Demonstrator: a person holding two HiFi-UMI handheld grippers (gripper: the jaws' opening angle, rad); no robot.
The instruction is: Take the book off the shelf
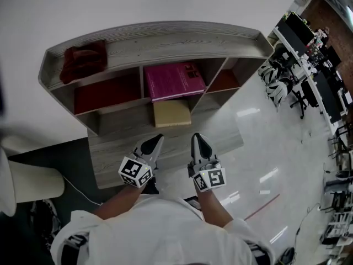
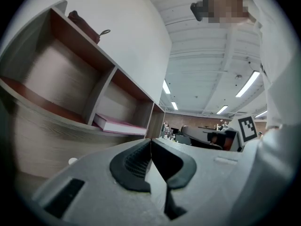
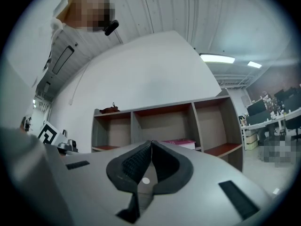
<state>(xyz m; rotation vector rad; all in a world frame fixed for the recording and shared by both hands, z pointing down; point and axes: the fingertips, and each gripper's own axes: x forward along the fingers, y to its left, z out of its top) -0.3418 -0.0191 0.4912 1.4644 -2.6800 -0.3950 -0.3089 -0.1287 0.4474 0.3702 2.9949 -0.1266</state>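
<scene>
A pink book [image 1: 174, 80] lies flat in the middle compartment of the grey wooden shelf [image 1: 182, 37] against the white wall. Both grippers are held side by side in front of the shelf, short of it and apart from the book. My left gripper [image 1: 158, 138] is shut and empty. My right gripper [image 1: 197, 138] is also shut with nothing in it. In the left gripper view the closed jaws [image 2: 151, 142] sit below the book [image 2: 120, 125], which shows edge-on. In the right gripper view the shut jaws [image 3: 151, 144] point at the shelf, the book [image 3: 181, 142] just behind them.
A dark red bag [image 1: 84, 59] rests on the shelf's top at the left. A yellowish flat thing [image 1: 172, 114] lies in the lower middle compartment. A cream seat [image 1: 30, 181] stands at the left. Office chairs and desks [image 1: 287, 87] line the right side.
</scene>
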